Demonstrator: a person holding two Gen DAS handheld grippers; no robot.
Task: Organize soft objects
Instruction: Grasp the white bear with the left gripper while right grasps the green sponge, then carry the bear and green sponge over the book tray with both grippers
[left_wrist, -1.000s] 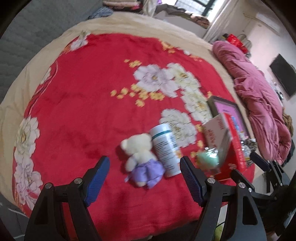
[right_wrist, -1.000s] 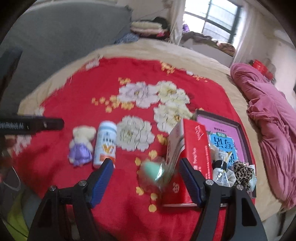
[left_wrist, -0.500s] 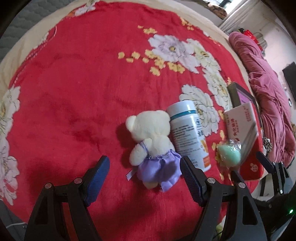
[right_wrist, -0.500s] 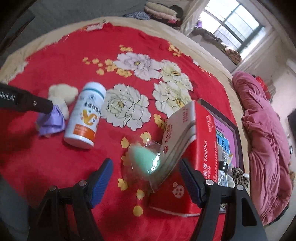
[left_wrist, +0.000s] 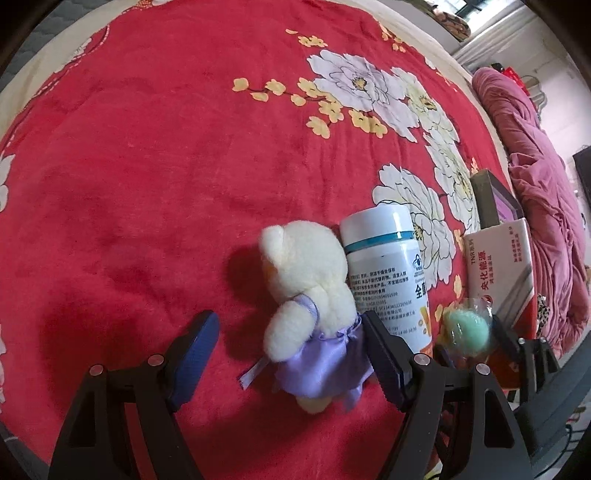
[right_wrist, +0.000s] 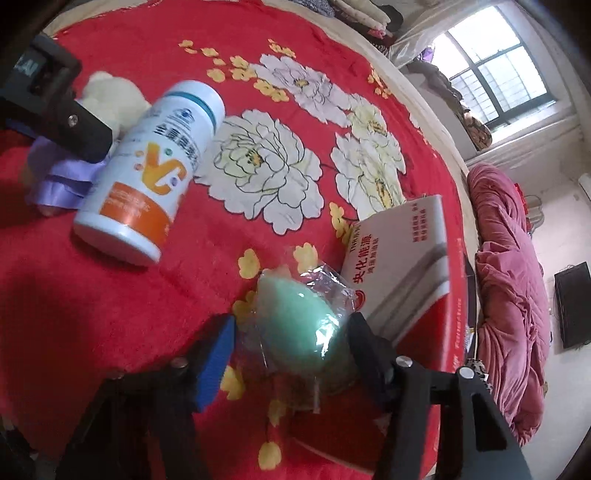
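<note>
A cream plush bear in a purple dress lies on the red floral blanket. My left gripper is open, its fingers on either side of the bear's lower body. The bear also shows in the right wrist view, partly hidden by the left gripper. A green egg-shaped sponge in clear wrap lies beside a red and white box. My right gripper is open, with the sponge between its fingers. The sponge also shows in the left wrist view.
A white bottle with a teal band lies right against the bear; it also shows in the right wrist view. A dark-framed picture lies behind the box. A pink quilt is heaped at the right.
Both grippers have come down and forward. The left one now straddles the bear, the right one now straddles the wrapped sponge. Both stay open.
</note>
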